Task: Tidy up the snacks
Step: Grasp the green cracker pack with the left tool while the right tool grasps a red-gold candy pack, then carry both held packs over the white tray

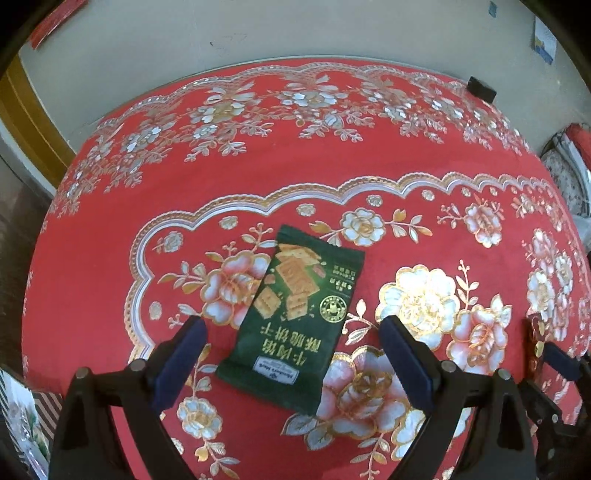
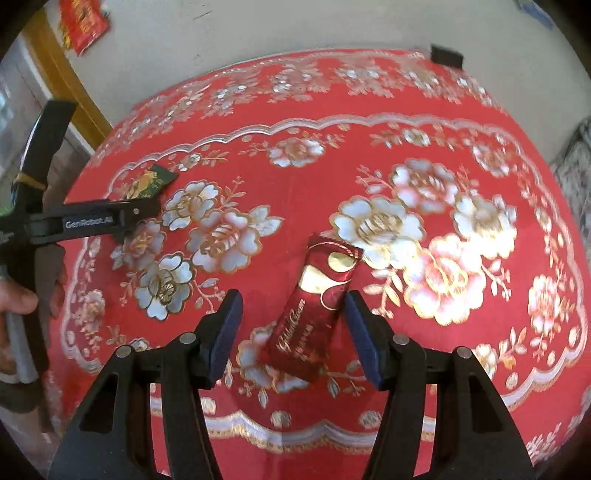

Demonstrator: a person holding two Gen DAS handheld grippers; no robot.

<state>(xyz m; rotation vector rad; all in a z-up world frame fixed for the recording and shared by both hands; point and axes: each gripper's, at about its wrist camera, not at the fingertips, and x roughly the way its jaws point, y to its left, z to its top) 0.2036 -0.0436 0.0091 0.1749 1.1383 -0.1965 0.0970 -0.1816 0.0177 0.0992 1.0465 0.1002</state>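
My left gripper (image 1: 291, 354) has its two dark blue pads spread wide apart, one at the lower left and one at the lower right of the left wrist view, and between them lies the green cracker packet (image 1: 293, 321), flat on the red floral tablecloth (image 1: 92, 258) just below the centre of the frame, its printed end toward me and touched by neither pad. At the far right edge of that view I can see part of my right gripper (image 1: 554, 360) with the red snack bar (image 1: 535, 339) beside it, mostly cut off. In the right wrist view my right gripper (image 2: 293, 321) also stands open, its pads either side of the red snack bar (image 2: 317, 306), which lies flat on the cloth, angled toward the upper right; the right pad looks close to the wrapper's edge, but I cannot tell whether it touches. At the left of that view my left gripper (image 2: 107, 218) reaches in, with the green cracker packet (image 2: 155, 181) partly hidden behind it in the upper left. A small black object (image 2: 447, 57) sits at the cloth's far edge, upper right, by the pale wall (image 2: 258, 26).
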